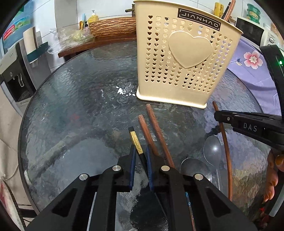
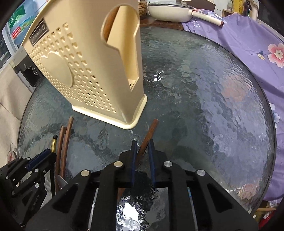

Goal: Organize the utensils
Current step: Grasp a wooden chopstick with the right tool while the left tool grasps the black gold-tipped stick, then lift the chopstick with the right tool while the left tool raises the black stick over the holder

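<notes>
The left gripper point(image 1: 141, 156) sits at the bottom centre of its own view, its blue-padded fingers point(image 1: 132, 170) parted around a black chopstick point(image 1: 135, 142) with a gold band; whether the pads actually press on it cannot be told, as a gap shows on each side. Just right of that stick lie two brown wooden chopsticks point(image 1: 154, 131), side by side on the glass table point(image 1: 79, 106) and running up toward the frame's centre. Further right, two metal spoons point(image 1: 212, 149) rest bowl-up, overlapping, with another wooden chopstick point(image 1: 225, 147) running along their right edge.

The right gripper point(image 2: 142, 156), bottom centre of its view, has its fingers point(image 2: 133, 163) parted on either side of that single wooden chopstick point(image 2: 147, 138), which slants up to the right between them (again, contact is not clear). In the left view this gripper point(image 1: 217, 116) enters from the right edge, over the chopstick's upper part.

Beyond both, the beige utensil holder point(image 1: 184, 58) with heart-shaped holes stands upright on the table in the upper centre, a wooden stick already showing in its side pocket point(image 2: 108, 26). A purple floral cloth point(image 2: 248, 44) covers the table's right rim, and a white pan point(image 2: 170, 9) sits at the top
</notes>
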A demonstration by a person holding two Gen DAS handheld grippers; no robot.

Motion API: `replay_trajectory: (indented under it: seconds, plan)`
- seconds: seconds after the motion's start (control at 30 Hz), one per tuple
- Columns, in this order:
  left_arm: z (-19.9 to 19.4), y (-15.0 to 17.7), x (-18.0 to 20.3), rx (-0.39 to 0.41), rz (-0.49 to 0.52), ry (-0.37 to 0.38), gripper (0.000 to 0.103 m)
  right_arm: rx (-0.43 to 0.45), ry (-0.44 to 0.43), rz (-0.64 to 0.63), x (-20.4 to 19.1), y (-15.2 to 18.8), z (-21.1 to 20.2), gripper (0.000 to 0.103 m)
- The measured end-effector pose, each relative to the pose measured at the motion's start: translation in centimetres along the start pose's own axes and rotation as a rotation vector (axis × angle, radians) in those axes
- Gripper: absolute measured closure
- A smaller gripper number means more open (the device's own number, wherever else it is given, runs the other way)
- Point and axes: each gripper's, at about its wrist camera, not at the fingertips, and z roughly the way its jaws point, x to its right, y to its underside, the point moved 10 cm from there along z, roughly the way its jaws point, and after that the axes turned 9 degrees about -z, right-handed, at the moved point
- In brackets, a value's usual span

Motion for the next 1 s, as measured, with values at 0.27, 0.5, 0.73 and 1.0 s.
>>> replay_trajectory:
  seconds: [0.27,0.5,0.73,1.0]
  plan:
    - [0.3,-0.4,0.0,-0.015,-0.008,0.026,0.093,-0.008,-0.049,0.054,1.3,-0.4,0.4,0.095]
    - [0.8,-1.2,-0.4,-0.027,-0.01,0.023,0.095,-0.006,-0.049,0.024,1.4,-0.5,0.5,0.095]
    - [1.3,-2.1,-1.4,-0.03,-0.051,0.028,0.096,0.042,-0.061,0.01,0.7,0.3,-0.6,0.096]
    - [0.3,-3.3,-1.7,0.004,-0.071,0.04,0.096,0.142,-0.083,0.002,0.6,-0.3,-3.9,0.096]
